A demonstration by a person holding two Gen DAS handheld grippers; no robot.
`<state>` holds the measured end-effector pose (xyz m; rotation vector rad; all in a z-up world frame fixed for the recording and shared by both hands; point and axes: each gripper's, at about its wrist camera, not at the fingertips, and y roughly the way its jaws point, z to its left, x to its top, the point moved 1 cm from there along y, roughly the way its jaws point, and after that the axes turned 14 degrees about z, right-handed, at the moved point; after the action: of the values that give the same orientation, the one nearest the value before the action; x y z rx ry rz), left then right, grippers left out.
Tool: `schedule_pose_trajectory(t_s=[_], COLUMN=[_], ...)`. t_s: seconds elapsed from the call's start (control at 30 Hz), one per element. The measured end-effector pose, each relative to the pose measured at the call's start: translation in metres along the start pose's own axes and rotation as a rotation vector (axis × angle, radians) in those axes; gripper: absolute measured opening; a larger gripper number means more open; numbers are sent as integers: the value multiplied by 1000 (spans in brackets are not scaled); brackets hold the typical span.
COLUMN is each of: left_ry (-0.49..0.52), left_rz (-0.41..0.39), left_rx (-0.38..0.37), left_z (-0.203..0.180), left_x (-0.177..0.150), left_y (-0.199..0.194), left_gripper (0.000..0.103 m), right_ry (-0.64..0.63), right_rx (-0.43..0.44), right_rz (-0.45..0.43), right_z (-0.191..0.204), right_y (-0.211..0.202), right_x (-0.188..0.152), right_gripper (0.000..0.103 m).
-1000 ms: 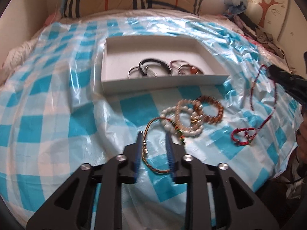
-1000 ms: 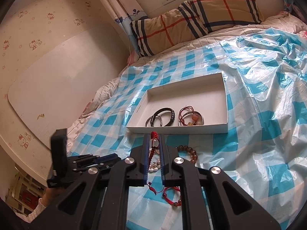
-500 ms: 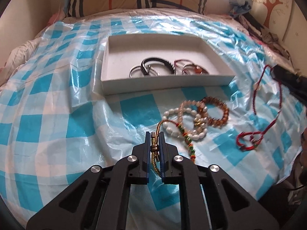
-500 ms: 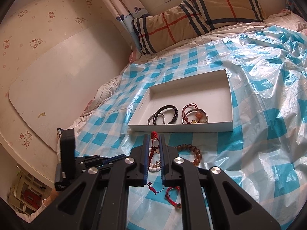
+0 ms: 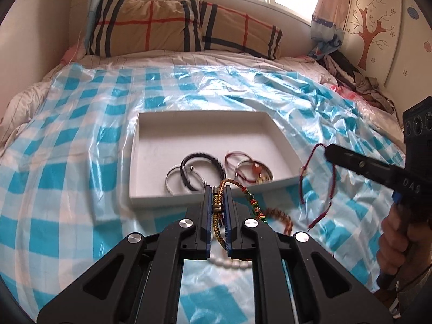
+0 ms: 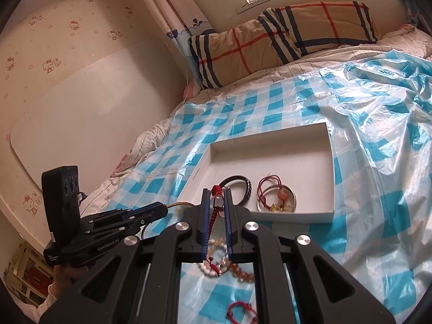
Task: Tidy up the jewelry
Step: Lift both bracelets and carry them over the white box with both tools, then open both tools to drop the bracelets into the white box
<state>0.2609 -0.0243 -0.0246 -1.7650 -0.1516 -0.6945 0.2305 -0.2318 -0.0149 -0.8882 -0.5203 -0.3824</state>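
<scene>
My left gripper (image 5: 217, 190) is shut on a gold braided bracelet (image 5: 252, 202) with green and red beads, lifted off the sheet just before the front wall of the white box (image 5: 151, 198). My right gripper (image 6: 216, 193) is shut on a red cord bracelet (image 6: 214, 216) that dangles near the box's (image 6: 283, 162) front edge. In the left wrist view the right gripper (image 5: 328, 149) and its red cord (image 5: 303, 172) hang at the box's right corner. Inside the box lie a black bracelet (image 5: 189, 159), a silver bangle and red cord pieces (image 5: 243, 159).
A pearl bracelet (image 6: 213, 243), a brown bead bracelet (image 5: 280, 214) and a small red bracelet (image 6: 240, 310) lie on the blue-checked plastic sheet (image 5: 67, 162). A striped pillow (image 5: 175, 27) lies behind. Clothes (image 5: 351, 75) are piled at the far right.
My left gripper closed on the gold bracelet and raised it off the sheet toward the box. The right gripper carried its red cord sideways, closer to the box.
</scene>
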Motion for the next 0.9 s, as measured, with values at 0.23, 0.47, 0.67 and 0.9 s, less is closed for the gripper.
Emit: schedule_pose_trajectory(t_s=[0.23, 0.47, 0.67, 0.9], left_ry=[-18, -51, -63, -51], left_rz=[-58, 18, 21, 38], left_rx=[-10, 83, 103, 151], left_z=[0, 10, 15, 9], left_x=[38, 51, 30, 1], left_y=[31, 84, 75, 54], left_gripper=[7, 8, 14, 36], right_ry=[6, 60, 81, 54], right_rx=[23, -38, -71, -113], right_rz=[-37, -24, -4, 70], right_z=[-11, -32, -42, -31], right_y=[26, 51, 38, 25], right_x=[33, 46, 26, -10], right_gripper=[11, 40, 40, 41])
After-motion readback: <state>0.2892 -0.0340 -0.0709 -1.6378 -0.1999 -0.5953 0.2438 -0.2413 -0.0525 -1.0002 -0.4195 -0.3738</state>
